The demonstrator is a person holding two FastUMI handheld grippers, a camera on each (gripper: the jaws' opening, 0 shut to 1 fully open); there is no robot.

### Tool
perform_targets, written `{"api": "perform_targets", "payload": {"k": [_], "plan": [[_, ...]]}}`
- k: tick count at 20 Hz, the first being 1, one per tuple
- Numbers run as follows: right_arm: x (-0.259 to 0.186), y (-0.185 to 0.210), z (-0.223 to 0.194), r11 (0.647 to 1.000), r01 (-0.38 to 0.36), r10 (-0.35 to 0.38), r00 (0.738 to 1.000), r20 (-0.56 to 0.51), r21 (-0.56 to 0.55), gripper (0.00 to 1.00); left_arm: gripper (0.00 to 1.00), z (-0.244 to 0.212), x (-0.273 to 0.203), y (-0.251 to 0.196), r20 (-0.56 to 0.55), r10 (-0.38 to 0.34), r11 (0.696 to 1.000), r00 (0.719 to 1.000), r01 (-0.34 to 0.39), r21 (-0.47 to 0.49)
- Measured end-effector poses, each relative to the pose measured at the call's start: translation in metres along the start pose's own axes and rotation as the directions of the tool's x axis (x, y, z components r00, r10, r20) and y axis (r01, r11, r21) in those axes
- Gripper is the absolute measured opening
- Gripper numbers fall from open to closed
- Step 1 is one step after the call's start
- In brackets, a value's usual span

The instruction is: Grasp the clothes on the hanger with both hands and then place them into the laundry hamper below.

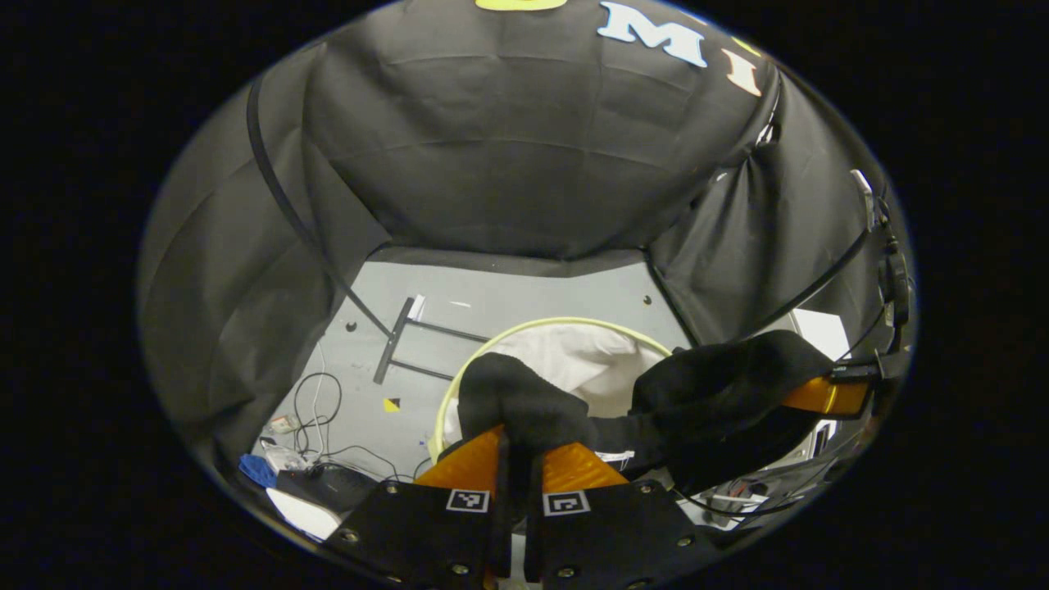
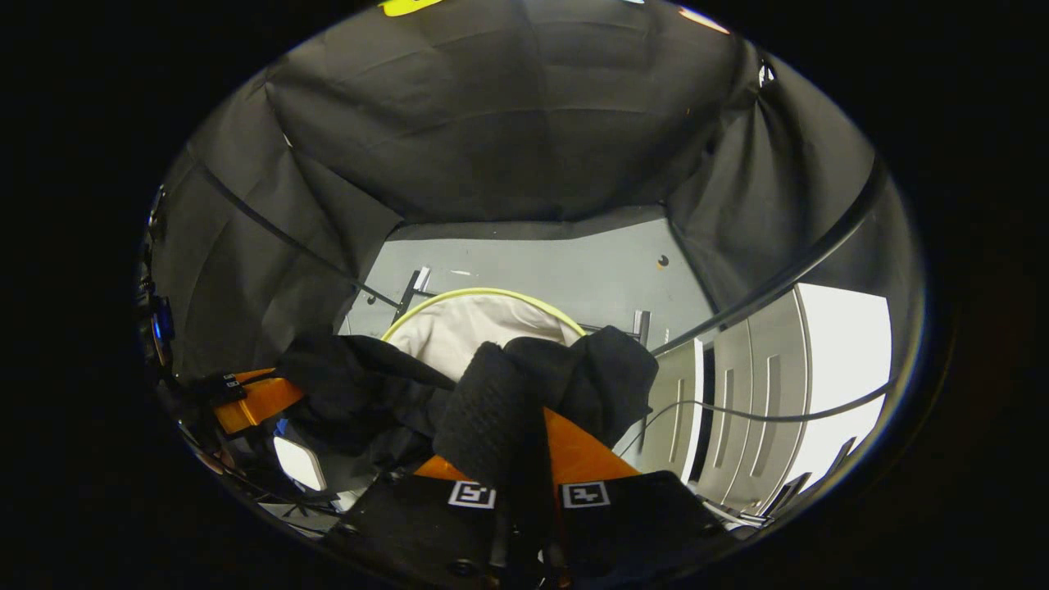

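Risk: black garment (image 1: 656, 410), clamped by left hand-held gripper (image 1: 524, 447) and right hand-held gripper (image 2: 524, 447) above the laundry hamper (image 1: 467, 369), may snag its rim if released unevenly.

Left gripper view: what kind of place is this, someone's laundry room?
More likely a recording booth than a home: black cloth walls enclose a bare grey floor, with loose cables lying on it. A laundry hamper stands below the black garment.
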State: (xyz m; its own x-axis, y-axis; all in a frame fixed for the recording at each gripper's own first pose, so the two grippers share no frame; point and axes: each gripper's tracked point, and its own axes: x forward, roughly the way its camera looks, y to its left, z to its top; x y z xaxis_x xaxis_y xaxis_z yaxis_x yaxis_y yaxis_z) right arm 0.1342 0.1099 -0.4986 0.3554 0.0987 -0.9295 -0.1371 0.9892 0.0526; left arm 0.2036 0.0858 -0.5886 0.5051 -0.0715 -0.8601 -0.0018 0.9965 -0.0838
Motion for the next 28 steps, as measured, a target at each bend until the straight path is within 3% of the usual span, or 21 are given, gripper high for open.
{"api": "perform_targets", "payload": {"k": [2, 3, 4, 7, 8, 9, 12, 13, 14, 17, 18, 19, 21, 24, 25, 27, 28], "plan": [[-0.002, 0.003, -0.001, 1.0, -0.009, 0.009, 1.0, -0.009, 0.023, 0.14, 0.1, -0.004, -0.001, 0.003, -0.016, -0.006, 1.0, 1.0, 0.006, -0.012], [-0.002, 0.005, -0.004, 0.999, -0.019, 0.02, 1.0, -0.015, 0.029, 0.23, 0.16, -0.011, 0.003, 0.002, -0.035, -0.018, 1.0, 0.999, 0.017, -0.017], [-0.002, 0.009, -0.005, 0.999, -0.036, 0.036, 0.999, -0.023, 0.03, 0.42, 0.22, -0.018, 0.007, -0.002, -0.07, -0.038, 0.999, 0.997, 0.036, -0.024], [-0.01, 0.01, -0.013, 0.999, -0.038, 0.039, 0.999, -0.034, 0.002, 1.0, 0.77, -0.036, 0.003, 0.018, -0.123, -0.012, 1.0, 0.992, 0.009, -0.028], [-0.012, 0.008, -0.015, 1.0, -0.027, 0.027, 0.999, -0.024, -0.011, 0.98, 0.96, -0.041, 0.004, 0.023, -0.126, 0.003, 1.0, 0.992, -0.007, -0.029], [-0.015, 0.01, -0.017, 1.0, -0.02, 0.02, 1.0, -0.014, -0.022, 0.99, 0.97, -0.047, -0.003, 0.023, -0.13, 0.01, 0.999, 0.991, -0.014, -0.034], [-0.031, 0.014, -0.024, 0.999, -0.023, 0.023, 1.0, 0.006, -0.033, 0.98, 0.97, -0.068, -0.026, 0.03, -0.126, 0.026, 0.998, 0.992, -0.033, -0.055], [-0.038, 0.013, -0.026, 0.999, -0.016, 0.017, 1.0, 0.014, -0.036, 0.94, 0.97, -0.076, -0.034, 0.033, -0.121, 0.032, 0.997, 0.992, -0.04, -0.066], [-0.044, 0.009, -0.028, 0.999, -0.008, 0.009, 1.0, 0.024, -0.04, 0.99, 0.97, -0.083, -0.042, 0.034, -0.119, 0.034, 0.995, 0.992, -0.045, -0.087], [-0.065, 0.0, -0.032, 0.999, 0.014, -0.012, 0.998, 0.055, -0.038, 0.99, 0.96, -0.107, -0.076, 0.032, -0.108, 0.015, 0.985, 0.994, -0.034, -0.171], [-0.075, -0.003, -0.036, 0.999, 0.02, -0.018, 0.998, 0.065, -0.03, 0.94, 0.96, -0.112, -0.086, 0.033, -0.103, 0.021, 0.982, 0.994, -0.04, -0.184], [-0.086, -0.008, -0.037, 0.999, 0.028, -0.026, 0.997, 0.075, -0.022, 0.99, 0.96, -0.116, -0.098, 0.035, -0.092, 0.026, 0.98, 0.995, -0.043, -0.194], [-0.106, -0.017, -0.039, 0.999, 0.044, -0.044, 0.994, 0.096, -0.002, 0.99, 0.96, -0.116, -0.122, 0.033, -0.061, 0.035, 0.978, 0.998, -0.046, -0.205], [-0.134, -0.032, -0.039, 0.998, 0.063, -0.064, 0.988, 0.142, 0.016, 0.94, 0.96, -0.096, -0.155, 0.024, 0.008, 0.041, 0.983, 0.999, -0.039, -0.177], [-0.141, -0.037, -0.04, 0.997, 0.068, -0.07, 0.985, 0.155, 0.02, 0.98, 0.97, -0.089, -0.166, 0.021, 0.028, 0.045, 0.987, 0.999, -0.04, -0.154], [-0.156, -0.044, -0.038, 0.997, 0.069, -0.074, 0.982, 0.174, 0.033, 0.98, 0.96, -0.07, -0.185, 0.008, 0.076, 0.048, 0.994, 0.996, -0.04, -0.102], [-0.163, -0.048, -0.039, 0.997, 0.067, -0.073, 0.98, 0.186, 0.041, 0.94, 0.97, -0.059, -0.195, -0.001, 0.104, 0.046, 0.996, 0.994, -0.038, -0.079]]}}
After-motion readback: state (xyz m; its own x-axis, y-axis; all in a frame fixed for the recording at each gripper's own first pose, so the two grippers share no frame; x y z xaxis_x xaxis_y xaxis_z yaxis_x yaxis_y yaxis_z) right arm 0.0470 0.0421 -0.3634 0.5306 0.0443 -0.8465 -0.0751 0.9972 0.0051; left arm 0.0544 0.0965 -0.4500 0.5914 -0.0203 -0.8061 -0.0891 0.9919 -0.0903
